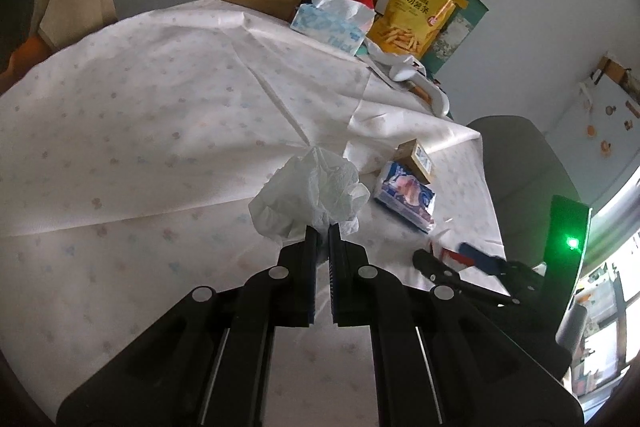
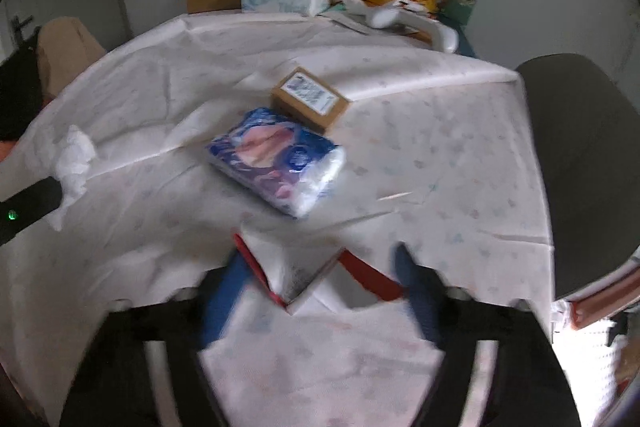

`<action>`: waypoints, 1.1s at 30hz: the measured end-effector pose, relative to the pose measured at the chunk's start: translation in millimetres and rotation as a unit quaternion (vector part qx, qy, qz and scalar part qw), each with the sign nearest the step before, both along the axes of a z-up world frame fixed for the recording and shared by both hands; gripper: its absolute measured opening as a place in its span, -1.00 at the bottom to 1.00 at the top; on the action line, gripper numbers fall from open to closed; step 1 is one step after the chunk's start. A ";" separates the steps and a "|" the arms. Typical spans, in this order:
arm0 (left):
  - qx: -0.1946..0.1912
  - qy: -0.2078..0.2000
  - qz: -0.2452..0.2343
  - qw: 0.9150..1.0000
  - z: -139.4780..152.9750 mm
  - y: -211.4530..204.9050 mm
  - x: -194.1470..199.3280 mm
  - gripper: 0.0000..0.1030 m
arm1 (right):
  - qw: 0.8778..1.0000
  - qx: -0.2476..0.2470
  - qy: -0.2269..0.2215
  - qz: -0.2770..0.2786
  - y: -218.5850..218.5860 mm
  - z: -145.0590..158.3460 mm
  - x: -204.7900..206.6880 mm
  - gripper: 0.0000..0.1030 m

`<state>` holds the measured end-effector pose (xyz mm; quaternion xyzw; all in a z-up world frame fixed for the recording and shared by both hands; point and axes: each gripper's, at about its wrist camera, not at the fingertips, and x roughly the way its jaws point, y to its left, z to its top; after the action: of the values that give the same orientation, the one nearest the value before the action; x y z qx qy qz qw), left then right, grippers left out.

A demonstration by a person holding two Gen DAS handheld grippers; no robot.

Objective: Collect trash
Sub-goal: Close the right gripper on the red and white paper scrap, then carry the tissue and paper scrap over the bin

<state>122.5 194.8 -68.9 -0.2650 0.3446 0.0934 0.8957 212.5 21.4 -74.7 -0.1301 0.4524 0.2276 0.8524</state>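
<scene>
Left gripper (image 1: 322,227), frame centre: clamped on crumpled tissue (image 1: 310,193), lifted off tablecloth (image 1: 160,107). Right gripper (image 2: 316,291), lower frame: jaws half-wide around red-and-white wrapper (image 2: 304,277), contact unclear from blur. Remaining: tissue pack (image 2: 278,159), small box (image 2: 310,99), centre frame; no bin visible.

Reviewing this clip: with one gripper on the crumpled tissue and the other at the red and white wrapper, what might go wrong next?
1. The left gripper pinches only the bottom edge of the crumpled tissue; it may tear or slip free.
2. The right gripper straddles the red and white wrapper, which lies flat on the tablecloth; the fingers may catch cloth as well.
3. The right wrist view is blurred, so whether the pads touch the wrapper is unclear.
</scene>
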 end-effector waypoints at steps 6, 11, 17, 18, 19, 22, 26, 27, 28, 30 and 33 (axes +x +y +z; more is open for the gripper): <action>0.014 -0.002 -0.003 1.000 9.3 -13.4 -2.5 -0.89 | 0.998 0.046 -0.024 0.034 -17.5 27.1 -26.5 -0.25; 0.022 -0.009 -0.024 0.999 17.1 -36.9 -0.4 -0.88 | 0.993 0.098 -0.038 0.050 -48.4 53.4 -52.2 -0.25; 0.029 -0.015 -0.056 0.998 26.0 -75.9 11.3 -0.88 | 0.989 0.143 -0.044 0.023 -102.6 72.5 -66.4 -0.25; 0.030 -0.015 -0.064 0.997 26.4 -83.7 14.5 -0.88 | 0.988 0.147 -0.043 0.016 -111.1 73.6 -67.0 -0.25; 0.030 -0.015 -0.070 0.997 26.9 -89.3 15.9 -0.88 | 0.988 0.151 -0.043 0.010 -119.4 74.7 -67.2 -0.25; 0.032 -0.013 -0.093 0.995 26.4 -112.8 22.9 -0.88 | 0.987 0.156 -0.047 -0.014 -145.8 75.9 -68.1 -0.25; 0.038 -0.008 -0.123 0.992 25.7 -144.2 31.4 -0.88 | 0.984 0.165 -0.049 -0.042 -177.4 75.2 -68.2 -0.25; 0.039 -0.007 -0.128 0.991 25.3 -149.3 33.0 -0.88 | 0.983 0.168 -0.050 -0.049 -186.5 75.0 -68.1 -0.25; 0.041 -0.005 -0.137 0.990 25.0 -158.3 35.4 -0.88 | 0.982 0.171 -0.051 -0.057 -195.9 74.6 -68.4 -0.24; 0.045 -0.003 -0.150 0.988 24.8 -171.0 39.1 -0.88 | 0.980 0.175 -0.053 -0.078 -217.3 73.5 -68.7 -0.24; 0.051 0.000 -0.174 0.983 24.2 -194.1 45.2 -0.88 | 0.977 0.176 -0.052 -0.107 -245.4 69.3 -67.9 -0.24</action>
<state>167.8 0.7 -44.7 -0.1551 0.3803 -0.0470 0.9105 144.7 -224.0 -5.4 0.0594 0.3714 0.2038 0.9039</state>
